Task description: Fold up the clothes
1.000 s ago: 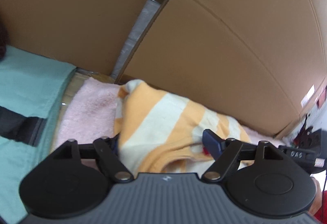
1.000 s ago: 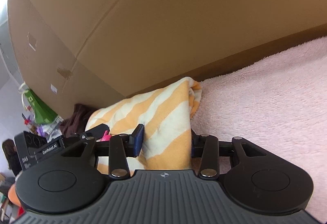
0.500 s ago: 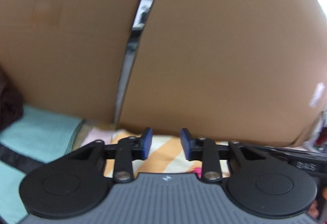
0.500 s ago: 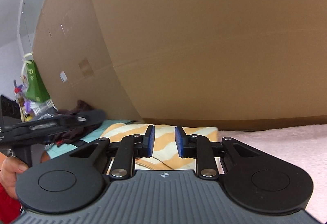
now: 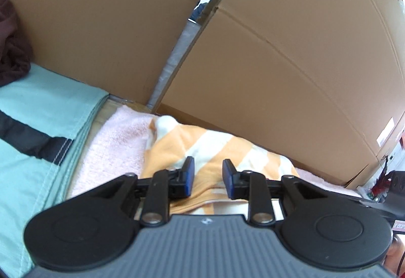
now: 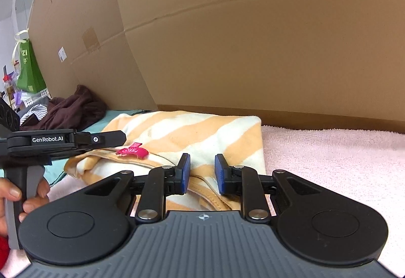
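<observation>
An orange and cream striped garment [image 5: 217,143] lies folded on a pink towel [image 5: 121,136] against the cardboard wall. My left gripper [image 5: 208,171] hovers over its near edge. Its jaws stand a narrow gap apart and are opening, with cloth seen below them but not pinched. In the right wrist view the same garment [image 6: 189,131] shows a pink label [image 6: 133,151]. My right gripper [image 6: 200,167] hangs over its near hem. Its jaws are closing, and the pads are not pressing on the fabric. A hand [image 6: 15,199] holds the left tool at the left edge.
Tall cardboard boxes [image 5: 278,50] wall off the back, with a metal strip in the gap between them. A teal garment [image 5: 38,105] with a black band lies left of the towel. A dark brown garment [image 6: 71,108] is heaped beyond it. A green bag [image 6: 27,67] stands far left.
Both grippers' jaws went from wide around the bunched garment to narrow. Both views rose toward the cardboard, then dropped back. The garment now lies flatter and folded, and the right view has rolled level.
</observation>
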{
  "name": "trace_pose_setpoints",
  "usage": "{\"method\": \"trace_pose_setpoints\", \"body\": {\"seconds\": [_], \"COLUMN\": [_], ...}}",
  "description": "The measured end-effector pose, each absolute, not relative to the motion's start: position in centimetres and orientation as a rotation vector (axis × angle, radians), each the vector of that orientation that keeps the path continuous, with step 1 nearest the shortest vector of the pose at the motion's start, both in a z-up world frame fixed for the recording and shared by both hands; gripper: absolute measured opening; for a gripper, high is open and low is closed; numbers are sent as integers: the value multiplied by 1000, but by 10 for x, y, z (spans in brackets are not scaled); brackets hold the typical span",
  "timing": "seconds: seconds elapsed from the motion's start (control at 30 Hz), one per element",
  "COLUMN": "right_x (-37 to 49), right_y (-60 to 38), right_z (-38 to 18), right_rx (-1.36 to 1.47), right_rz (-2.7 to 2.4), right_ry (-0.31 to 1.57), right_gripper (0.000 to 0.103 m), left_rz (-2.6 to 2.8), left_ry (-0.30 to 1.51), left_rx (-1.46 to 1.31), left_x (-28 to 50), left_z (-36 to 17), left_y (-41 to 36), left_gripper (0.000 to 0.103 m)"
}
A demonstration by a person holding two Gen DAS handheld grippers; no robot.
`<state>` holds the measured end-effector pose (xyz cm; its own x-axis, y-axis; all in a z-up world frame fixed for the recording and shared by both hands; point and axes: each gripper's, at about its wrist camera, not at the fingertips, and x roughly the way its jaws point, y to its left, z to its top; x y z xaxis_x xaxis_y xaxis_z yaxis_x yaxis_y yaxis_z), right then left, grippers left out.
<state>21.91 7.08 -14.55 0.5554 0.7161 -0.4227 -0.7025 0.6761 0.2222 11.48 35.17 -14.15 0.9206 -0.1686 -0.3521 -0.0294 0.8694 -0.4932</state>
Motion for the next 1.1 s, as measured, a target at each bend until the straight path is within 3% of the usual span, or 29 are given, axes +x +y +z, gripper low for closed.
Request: {"method": "trace_pose_setpoints", "body": {"seconds": [0.53,0.6,0.67,0.7,0.77,0.93,1.03,1.1], "right_x": [199,197,195,193,185,149,126,106], "right_y": [61,66,65,62,51,-19,-82,-118], "right_z": [-146,-145,-141,-138,-135,-137,-144,-151], "right_rx": [-84,-112,-126,-131,-158,-139,-17,52], "right_rz": [815,798,792,790,750,648,550,469], "right_ry": [480,479,494,510,539,481,489,486], "right_gripper": [21,21,22,23,37,50,53,63], "left_rz": [-119,-124,-139,-146,-157,-170,-164,-159], "left_ry": [378,375,368,365,360,347,337,338], "left_rx": [-598,-590,-575,-564,-548,-549,-545,-537], "left_x": [123,126,127,127,127,130,126,124], "left_z": [-150,-151,-152,-151,-150,-153,-151,-149], "left_y": [364,365,363,361,358,357,354,351], "left_gripper": [31,34,44,50,58,62,64,65]}}
